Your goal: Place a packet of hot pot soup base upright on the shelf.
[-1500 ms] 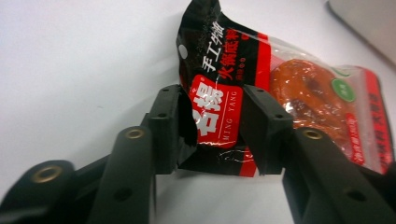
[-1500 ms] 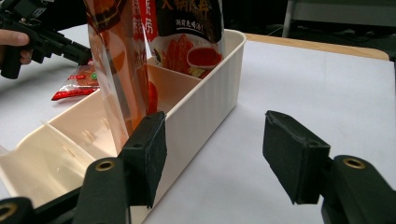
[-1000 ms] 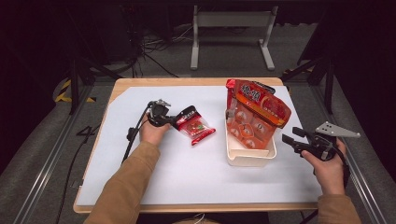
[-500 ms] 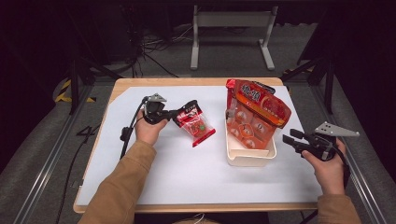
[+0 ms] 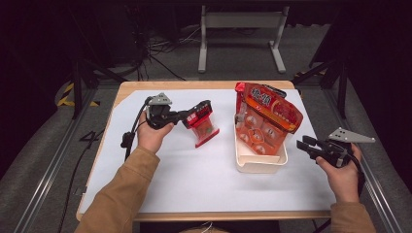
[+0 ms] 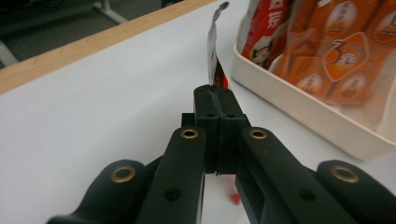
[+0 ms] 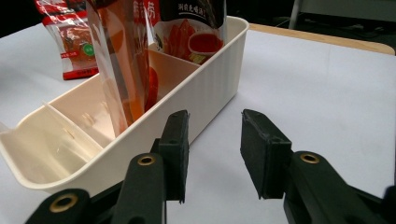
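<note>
Jaws of the left gripper (image 5: 199,112) are clenched on the top edge of a small red snack packet (image 5: 202,127), which is held tilted with its lower corner at or just above the white table cover (image 5: 194,194); whether it touches cannot be told. In the left gripper view the two black jaws are pressed together, and the packet (image 6: 213,46) is seen edge-on, rising thin and upright straight ahead of the jaw tips. Beyond and to the right of those jaws a cream tray (image 6: 299,109) is seen, with orange and red bags (image 6: 345,51) standing in it.

Jaws of the right gripper (image 5: 308,145) are spread apart and nothing is held between them. In the right gripper view the gap between the jaws (image 7: 212,154) is open onto bare white cover, and the tray's outer wall (image 7: 196,100) lies just beside the left-hand jaw, apart from it. Ahead of that jaw, inside the tray, a clear orange bag (image 7: 123,60) is stood upright against a divider, and a second bag with a printed red bowl (image 7: 191,28) is stood farther along. The nearest compartment of the tray is seen without contents. Far ahead and to the left of the jaws, the red packet (image 7: 70,42) is seen past the tray.
</note>
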A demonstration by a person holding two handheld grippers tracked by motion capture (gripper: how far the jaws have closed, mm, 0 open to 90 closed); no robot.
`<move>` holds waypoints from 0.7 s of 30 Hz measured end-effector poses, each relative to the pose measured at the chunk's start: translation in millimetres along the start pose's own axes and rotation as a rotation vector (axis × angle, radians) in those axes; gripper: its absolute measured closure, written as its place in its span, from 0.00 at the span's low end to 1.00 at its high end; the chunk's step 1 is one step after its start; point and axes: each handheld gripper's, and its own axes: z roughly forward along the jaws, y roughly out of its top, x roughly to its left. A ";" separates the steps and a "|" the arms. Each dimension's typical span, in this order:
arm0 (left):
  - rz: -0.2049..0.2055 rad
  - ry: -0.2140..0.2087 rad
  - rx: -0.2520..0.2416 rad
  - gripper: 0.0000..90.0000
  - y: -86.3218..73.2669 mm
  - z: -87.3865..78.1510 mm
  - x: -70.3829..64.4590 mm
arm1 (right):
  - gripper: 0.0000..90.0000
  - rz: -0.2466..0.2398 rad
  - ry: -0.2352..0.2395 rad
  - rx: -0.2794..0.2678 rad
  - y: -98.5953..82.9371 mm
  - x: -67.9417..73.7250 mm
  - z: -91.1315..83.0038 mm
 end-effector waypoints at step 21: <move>0.176 -0.101 0.037 1.00 28.2 -46.4 -45.5 | 0.65 0.003 -0.037 0.061 -11.8 -5.3 8.4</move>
